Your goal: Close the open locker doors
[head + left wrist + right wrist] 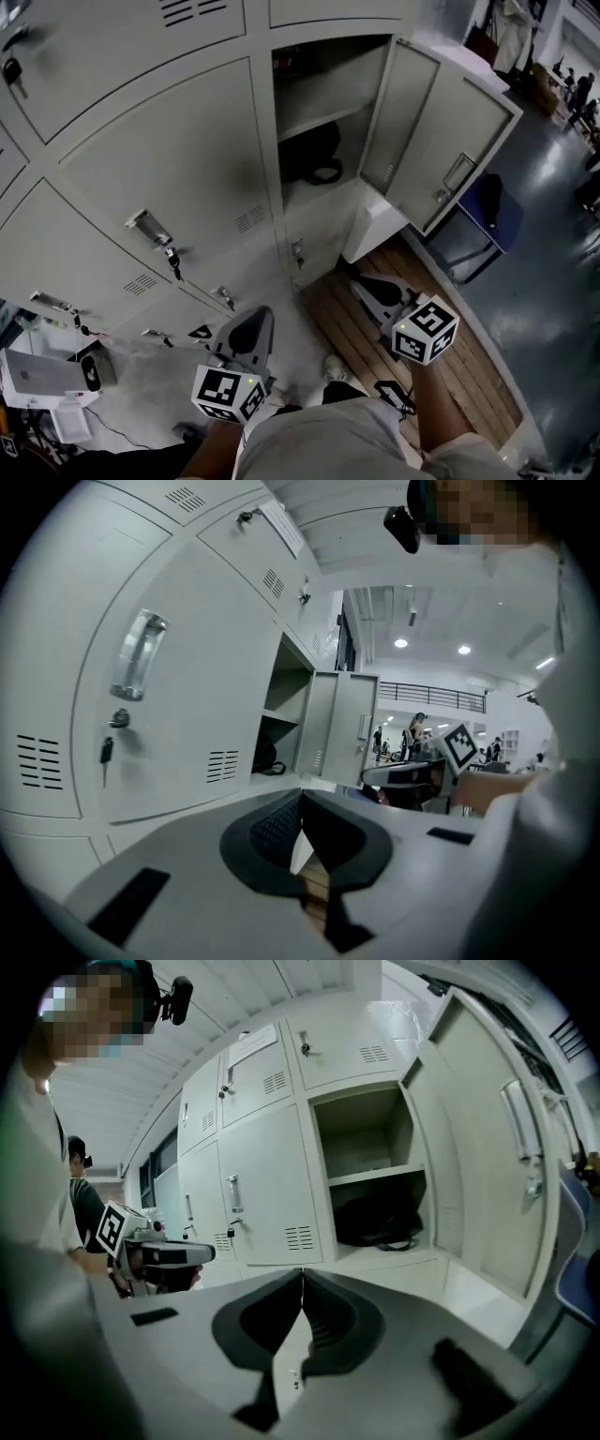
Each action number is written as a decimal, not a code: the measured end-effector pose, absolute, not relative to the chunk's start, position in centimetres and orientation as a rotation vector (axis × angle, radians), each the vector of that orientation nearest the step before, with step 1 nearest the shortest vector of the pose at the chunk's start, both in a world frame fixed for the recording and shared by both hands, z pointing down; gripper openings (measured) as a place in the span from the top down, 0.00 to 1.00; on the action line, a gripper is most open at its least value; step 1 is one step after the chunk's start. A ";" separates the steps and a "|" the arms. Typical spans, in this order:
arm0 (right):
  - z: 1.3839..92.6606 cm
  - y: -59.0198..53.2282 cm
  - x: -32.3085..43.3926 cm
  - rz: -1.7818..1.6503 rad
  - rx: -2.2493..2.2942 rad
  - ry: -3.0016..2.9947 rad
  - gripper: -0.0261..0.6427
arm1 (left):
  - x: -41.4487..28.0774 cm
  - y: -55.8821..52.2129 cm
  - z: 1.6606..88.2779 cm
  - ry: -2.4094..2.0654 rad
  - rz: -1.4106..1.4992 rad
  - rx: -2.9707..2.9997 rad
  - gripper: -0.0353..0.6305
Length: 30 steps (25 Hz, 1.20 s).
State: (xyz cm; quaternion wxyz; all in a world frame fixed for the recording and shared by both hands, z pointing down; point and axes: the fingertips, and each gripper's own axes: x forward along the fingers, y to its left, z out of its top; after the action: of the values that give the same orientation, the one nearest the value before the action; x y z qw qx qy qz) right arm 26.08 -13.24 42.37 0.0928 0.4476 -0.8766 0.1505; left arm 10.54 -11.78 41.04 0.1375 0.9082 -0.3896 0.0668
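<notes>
One locker door (pixel 448 141) stands wide open at the right end of the bank. It is hinged on its right side and swung out toward a blue chair (pixel 494 211). In your right gripper view the same door (pixel 487 1138) fills the right side, and its outer edge is lost in the dark rim of the picture.

The open compartment (pixel 323 94) holds a shelf (pixel 319 117). Under the shelf lies a black bag (pixel 312 155), partly hidden by the locker frame. From your left gripper view the compartment (pixel 281 714) is seen so obliquely that most of its interior is concealed.

A pale panel (pixel 375 225) juts out just below the open door. You cannot tell whether it is a second door.

The neighbouring doors to the left are shut, and one has a key (pixel 174 262) hanging in its lock.

Your left gripper (pixel 255 319) and right gripper (pixel 364 281) are held low in front of the lockers, well apart from the open door and touching nothing. Each gripper view shows its jaws pressed together with nothing between them. The right gripper hangs over wooden slats (pixel 459 375). Distant figures in the hall are too small to make out.
</notes>
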 end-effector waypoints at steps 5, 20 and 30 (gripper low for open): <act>41.9 -12.7 30.4 0.433 1.417 -2.548 0.92 | 13.4 -11.6 40.7 -1.065 0.176 2.652 0.92; 39.2 -8.0 20.3 0.363 1.603 -2.376 0.92 | -1.3 -6.7 40.3 -0.926 0.105 2.668 0.92; 40.5 -12.2 25.6 0.385 1.633 -2.357 0.92 | 1.0 -7.7 40.2 -0.959 0.168 2.657 0.92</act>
State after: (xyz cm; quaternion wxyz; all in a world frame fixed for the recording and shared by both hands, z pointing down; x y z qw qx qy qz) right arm 25.63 -12.18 40.47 0.1238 0.5600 -0.8085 0.1320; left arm 0.96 -7.74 40.21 0.1551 0.9276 -0.3349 0.0586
